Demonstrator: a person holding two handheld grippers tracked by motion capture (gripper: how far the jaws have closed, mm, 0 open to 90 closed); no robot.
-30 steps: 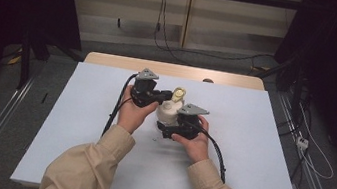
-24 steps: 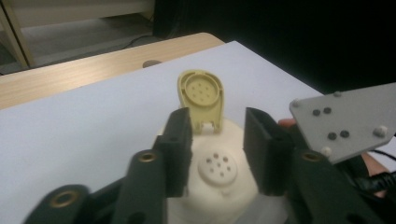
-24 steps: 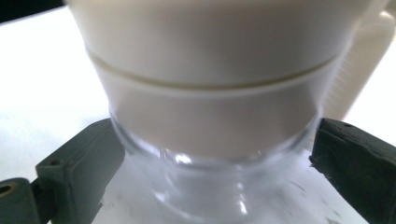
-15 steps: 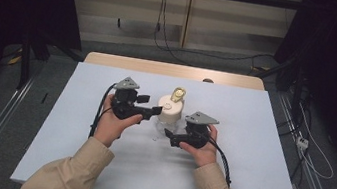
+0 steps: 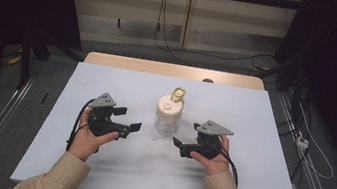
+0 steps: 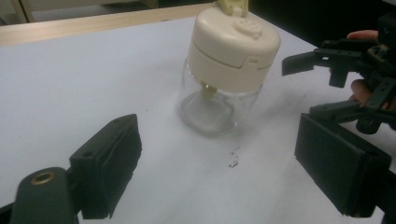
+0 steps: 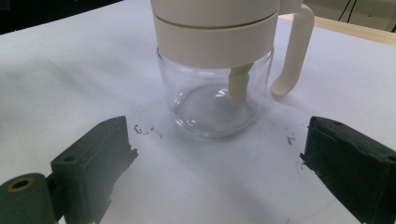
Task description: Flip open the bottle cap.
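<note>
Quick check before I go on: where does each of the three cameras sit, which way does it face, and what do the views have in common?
High view: above the person's side, looking forward and down on the white table; both sleeves, left gripper, right gripper.
Left gripper view: rides the left gripper, looks along its open jaws at the glass jar; the right gripper shows beyond.
Right gripper view: rides the right gripper, faces the jar from its handle side.
Shared: all show the jar with its cream lid.

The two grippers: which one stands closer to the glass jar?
The right gripper; in the high view its open jaws end just beside the glass jar, while the left gripper leaves a wider strip of table.
</note>
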